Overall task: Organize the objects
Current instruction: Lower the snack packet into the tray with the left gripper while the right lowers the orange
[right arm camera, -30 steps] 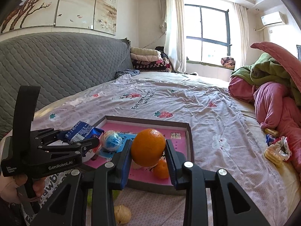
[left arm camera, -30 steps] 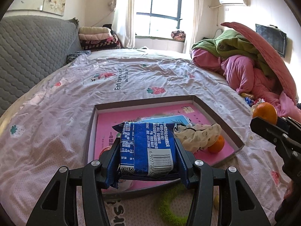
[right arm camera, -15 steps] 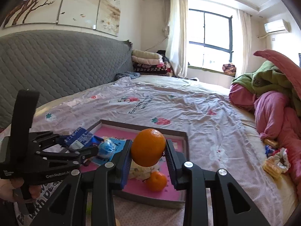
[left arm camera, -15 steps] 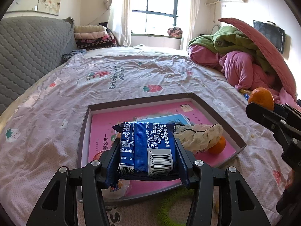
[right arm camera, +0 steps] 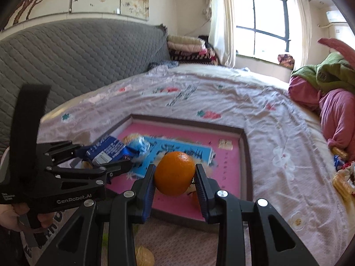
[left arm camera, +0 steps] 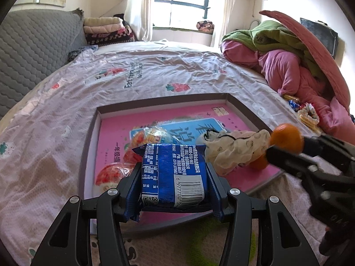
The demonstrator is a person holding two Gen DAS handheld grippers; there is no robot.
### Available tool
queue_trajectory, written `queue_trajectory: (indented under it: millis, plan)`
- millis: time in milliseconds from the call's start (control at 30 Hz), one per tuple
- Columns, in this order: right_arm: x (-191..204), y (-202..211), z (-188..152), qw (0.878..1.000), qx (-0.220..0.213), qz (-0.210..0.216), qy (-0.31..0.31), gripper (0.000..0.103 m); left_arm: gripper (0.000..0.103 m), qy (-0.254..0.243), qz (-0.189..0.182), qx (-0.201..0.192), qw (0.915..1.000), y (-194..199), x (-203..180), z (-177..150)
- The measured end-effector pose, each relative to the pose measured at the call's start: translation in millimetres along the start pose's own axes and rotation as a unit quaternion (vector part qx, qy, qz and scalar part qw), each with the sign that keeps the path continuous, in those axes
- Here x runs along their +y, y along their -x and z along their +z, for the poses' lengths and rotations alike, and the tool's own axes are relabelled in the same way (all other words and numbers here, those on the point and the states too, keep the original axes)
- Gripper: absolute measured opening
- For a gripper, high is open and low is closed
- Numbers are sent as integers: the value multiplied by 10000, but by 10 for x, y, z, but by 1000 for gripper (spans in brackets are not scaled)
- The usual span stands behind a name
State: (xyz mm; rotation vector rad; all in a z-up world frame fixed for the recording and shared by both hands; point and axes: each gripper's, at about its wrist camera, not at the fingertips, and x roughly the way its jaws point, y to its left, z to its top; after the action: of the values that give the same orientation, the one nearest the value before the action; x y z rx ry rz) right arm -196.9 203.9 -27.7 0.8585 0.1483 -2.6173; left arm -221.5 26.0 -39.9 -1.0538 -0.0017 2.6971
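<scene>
My left gripper (left arm camera: 174,177) is shut on a blue snack packet (left arm camera: 175,173), held over the near edge of a shallow pink-bottomed box (left arm camera: 244,108) on the bed. My right gripper (right arm camera: 175,175) is shut on an orange (right arm camera: 174,173) above the same box (right arm camera: 244,146). In the left wrist view the right gripper (left arm camera: 286,144) and its orange (left arm camera: 286,136) come in from the right. Inside the box lie a spotted cloth (left arm camera: 237,148), a second small orange (left arm camera: 259,163) and clear-wrapped snacks (left arm camera: 150,135). The left gripper (right arm camera: 124,161) with the packet (right arm camera: 106,150) shows at the left of the right wrist view.
The box sits on a strawberry-print sheet (left arm camera: 144,75). Piled pink and green quilts (left arm camera: 288,62) fill the right side, with loose snacks (left arm camera: 308,115) beside them. A grey padded headboard (right arm camera: 77,51) runs along the left. A green ring (left arm camera: 199,239) and a small yellowish ball (right arm camera: 144,256) lie near the box's front edge.
Both grippers have sunk and come forward over the box, which now looks larger. The right gripper with the orange has moved in over the box beside the spotted cloth.
</scene>
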Motion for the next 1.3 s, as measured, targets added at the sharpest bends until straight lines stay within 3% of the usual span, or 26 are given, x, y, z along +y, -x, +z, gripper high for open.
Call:
queue_trajectory:
  millis: [333,867,1300]
  plan:
    - [22,-239,-85,9988,432,218,34,35,55,12,-40,182,9998,-107,13,-34]
    - [62,-431,-89,9969,673,219,357,35,55,6,-20,340,9994,-202,24,-67]
    - [39,-489,-125,9953,883,305,257,35,55,34,-15,514,9987,-286,24,-94]
